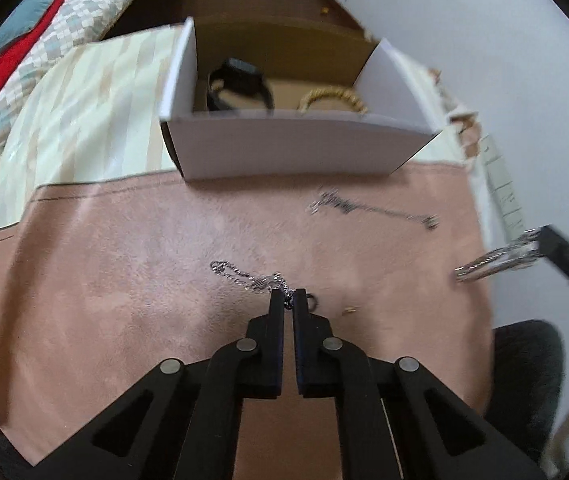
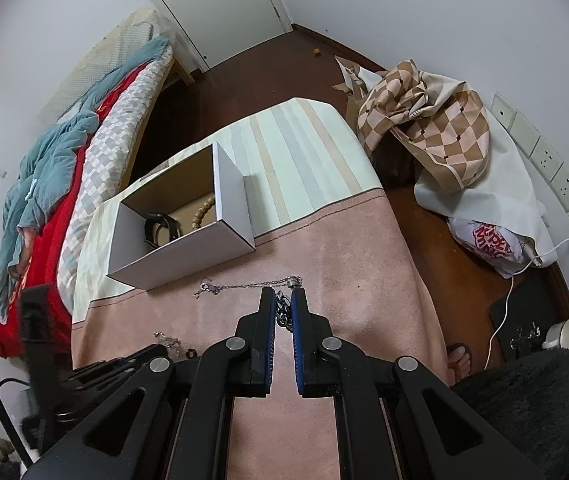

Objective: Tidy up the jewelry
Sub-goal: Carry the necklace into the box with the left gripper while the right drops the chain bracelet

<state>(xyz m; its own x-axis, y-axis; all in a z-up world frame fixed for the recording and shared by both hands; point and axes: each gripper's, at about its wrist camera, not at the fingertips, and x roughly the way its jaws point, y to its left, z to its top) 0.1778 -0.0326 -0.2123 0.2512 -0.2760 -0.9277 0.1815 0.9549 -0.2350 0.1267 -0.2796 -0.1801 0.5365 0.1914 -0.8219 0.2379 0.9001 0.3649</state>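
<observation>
A white cardboard box (image 1: 284, 148) stands at the far side of the pink cloth; it shows in the right wrist view (image 2: 188, 252) too. Inside lie a black watch (image 1: 240, 84) and a gold bead bracelet (image 1: 334, 98). My left gripper (image 1: 289, 294) is shut on the end of a thin silver chain (image 1: 244, 274) that lies on the cloth. My right gripper (image 2: 283, 294) is shut on a chunky silver chain (image 2: 282, 312), which also shows in the left wrist view (image 1: 496, 260), held above the cloth. Another thin silver chain (image 1: 364, 208) lies near the box.
A small gold piece (image 1: 349, 310) lies on the pink cloth (image 1: 124, 280) right of my left fingertips. A bed with red and teal bedding (image 2: 44, 200) is on the left. A checked cloth bundle (image 2: 424, 132) and wall sockets (image 2: 544, 160) are on the right.
</observation>
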